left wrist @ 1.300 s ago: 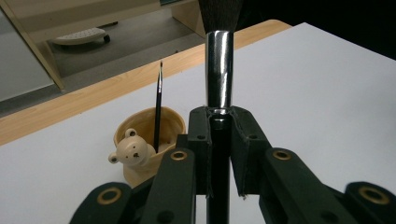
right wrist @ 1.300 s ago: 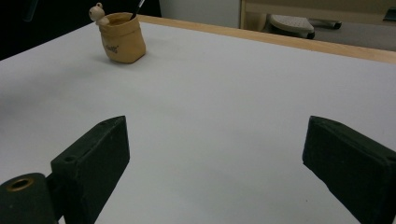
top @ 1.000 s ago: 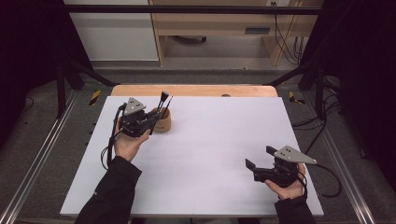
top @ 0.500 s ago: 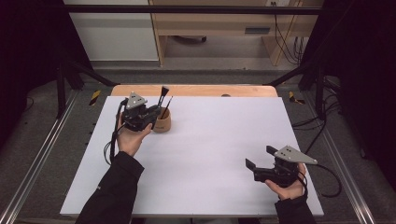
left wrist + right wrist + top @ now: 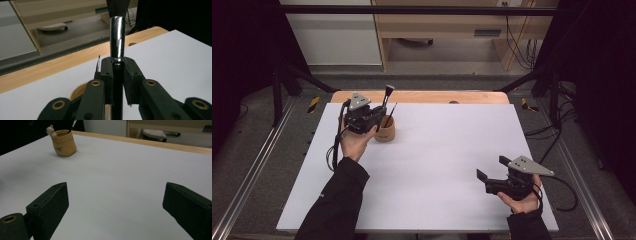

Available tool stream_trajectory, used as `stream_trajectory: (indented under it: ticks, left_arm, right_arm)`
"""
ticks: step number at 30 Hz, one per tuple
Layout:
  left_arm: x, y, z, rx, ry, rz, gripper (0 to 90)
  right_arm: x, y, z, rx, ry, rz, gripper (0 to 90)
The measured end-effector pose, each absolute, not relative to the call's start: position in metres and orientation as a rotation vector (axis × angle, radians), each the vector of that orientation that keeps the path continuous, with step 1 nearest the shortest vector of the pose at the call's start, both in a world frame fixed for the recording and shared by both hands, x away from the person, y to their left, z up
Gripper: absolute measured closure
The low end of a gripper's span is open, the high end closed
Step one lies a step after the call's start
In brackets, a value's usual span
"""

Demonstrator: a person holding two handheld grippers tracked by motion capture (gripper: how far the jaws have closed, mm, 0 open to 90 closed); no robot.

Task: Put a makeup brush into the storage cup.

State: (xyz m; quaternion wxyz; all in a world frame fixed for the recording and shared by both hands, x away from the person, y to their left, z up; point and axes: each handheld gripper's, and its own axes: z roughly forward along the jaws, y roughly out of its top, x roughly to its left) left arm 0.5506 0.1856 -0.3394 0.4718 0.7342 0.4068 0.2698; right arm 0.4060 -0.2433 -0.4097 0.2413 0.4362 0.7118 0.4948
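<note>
1. Between the pads of the left gripper [image 5: 117,75], clamped upright: a makeup brush with black handle, chrome ferrule and dark bristles [image 5: 117,37], just above the tan round cup [image 5: 385,131] at the white table's [image 5: 452,150] far left.
2. Left gripper view shows the grip close up; high view shows a thin dark brush [image 5: 390,115] standing in the cup.
3. Right gripper [image 5: 490,175], near right, jaws wide apart, holding nothing; its view shows a small knob [image 5: 50,130] on the cup rim.

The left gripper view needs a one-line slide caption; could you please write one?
Left hand-held gripper shut on a makeup brush, above a tan holder on the white table.
</note>
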Motion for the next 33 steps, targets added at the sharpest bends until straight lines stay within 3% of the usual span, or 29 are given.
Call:
stream_trajectory:
  ticks: [33]
  left_arm:
    - [0.593, 0.177, -0.346, 1.758, 1.042, 0.71, 78.8]
  right_arm:
    - [0.407, -0.247, -0.411, 1.208, 1.937, 1.35, 7.4]
